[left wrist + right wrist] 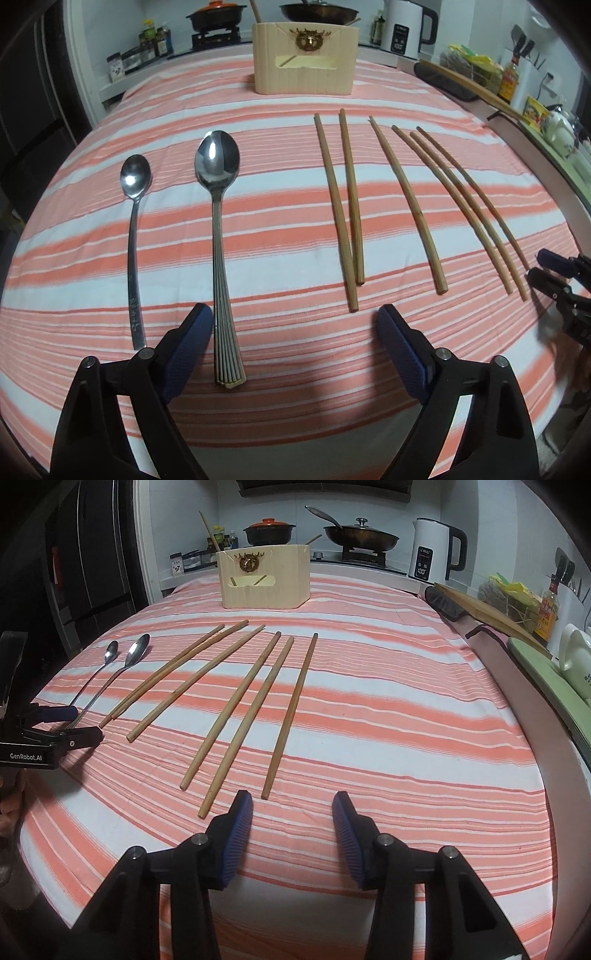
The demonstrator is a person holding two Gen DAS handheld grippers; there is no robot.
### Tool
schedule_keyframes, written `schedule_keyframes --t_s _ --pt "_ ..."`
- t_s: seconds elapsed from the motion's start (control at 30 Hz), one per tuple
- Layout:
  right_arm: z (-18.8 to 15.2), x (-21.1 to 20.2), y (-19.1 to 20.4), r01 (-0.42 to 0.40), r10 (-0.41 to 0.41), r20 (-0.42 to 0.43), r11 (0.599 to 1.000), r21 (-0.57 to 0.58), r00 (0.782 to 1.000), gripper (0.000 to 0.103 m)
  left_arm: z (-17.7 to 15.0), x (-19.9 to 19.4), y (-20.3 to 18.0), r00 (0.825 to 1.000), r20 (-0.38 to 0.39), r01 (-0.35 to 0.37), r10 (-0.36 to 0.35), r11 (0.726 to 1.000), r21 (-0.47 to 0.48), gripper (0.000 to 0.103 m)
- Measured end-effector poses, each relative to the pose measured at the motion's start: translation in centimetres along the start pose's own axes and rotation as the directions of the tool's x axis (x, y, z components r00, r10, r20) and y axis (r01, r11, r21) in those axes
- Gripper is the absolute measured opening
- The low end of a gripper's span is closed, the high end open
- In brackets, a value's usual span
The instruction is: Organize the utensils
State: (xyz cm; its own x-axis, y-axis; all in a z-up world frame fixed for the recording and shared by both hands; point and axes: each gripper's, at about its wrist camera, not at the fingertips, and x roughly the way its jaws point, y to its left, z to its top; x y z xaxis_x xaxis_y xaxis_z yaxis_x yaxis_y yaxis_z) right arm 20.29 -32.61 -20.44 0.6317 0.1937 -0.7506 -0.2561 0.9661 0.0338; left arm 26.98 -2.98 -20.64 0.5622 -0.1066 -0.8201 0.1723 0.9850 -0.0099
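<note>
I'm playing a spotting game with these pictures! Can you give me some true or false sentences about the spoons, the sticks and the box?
1. Two spoons lie on the striped cloth. True: a small spoon and a big spoon.
2. The chopsticks are already in the box. False: six lie flat on the cloth, with the box behind them.
3. The right gripper holds a chopstick. False: it is open, nothing between its pads.
4. The left gripper is open near the big spoon's handle. True.
5. The spoons lie between the chopsticks. False: both lie to one side of them.
</note>
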Motion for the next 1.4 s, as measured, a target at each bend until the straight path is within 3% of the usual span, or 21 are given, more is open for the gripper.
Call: schedule_keyframes --t_s 0.27,0.37,0.47,0.57,0.83,1.07,1.4 --pt "0.6 0.5 0.5 0.009 -0.009 -0.005 1.0 -0.014 1.0 0.034 -0.1 -0.4 -1.3 0.999 0.032 0.016 -0.018 0.998 0.063 0.051" --pt "0.9 0.7 0.8 0.008 -0.008 -0.005 1.0 -0.02 1.0 0.022 -0.1 -0.5 -1.8 0.999 0.043 0.027 -0.031 0.996 0.083 0.029" --pt "1.0 0.8 0.7 0.017 -0.018 -0.005 1.0 -0.014 1.0 0.013 -0.2 -0.6 -2.1 0.998 0.056 0.015 -0.02 0.995 0.095 0.025" --pt "1.1 0.8 0.4 0.028 -0.028 -0.005 1.0 0.002 1.0 0.006 -0.2 -0.9 -1.6 0.997 0.073 0.021 -0.027 0.997 0.074 0.007" --pt "0.9 0.7 -0.8 0.081 -0.081 -0.011 0.996 0.036 0.997 0.005 -0.8 -1.3 -0.1 0.996 0.078 0.035 -0.038 0.999 0.031 0.006" --pt "0.6 0.4 -2.3 0.113 -0.112 -0.019 0.992 0.057 0.994 0.005 -1.5 -2.3 -0.1 0.99 0.079 0.114 -0.12 0.991 0.073 0.008" --pt "0.4 0.4 -2.2 0.105 -0.104 -0.017 0.993 0.061 0.994 0.005 0.3 -2.3 -1.0 0.974 0.164 0.133 -0.154 0.983 0.13 0.044"
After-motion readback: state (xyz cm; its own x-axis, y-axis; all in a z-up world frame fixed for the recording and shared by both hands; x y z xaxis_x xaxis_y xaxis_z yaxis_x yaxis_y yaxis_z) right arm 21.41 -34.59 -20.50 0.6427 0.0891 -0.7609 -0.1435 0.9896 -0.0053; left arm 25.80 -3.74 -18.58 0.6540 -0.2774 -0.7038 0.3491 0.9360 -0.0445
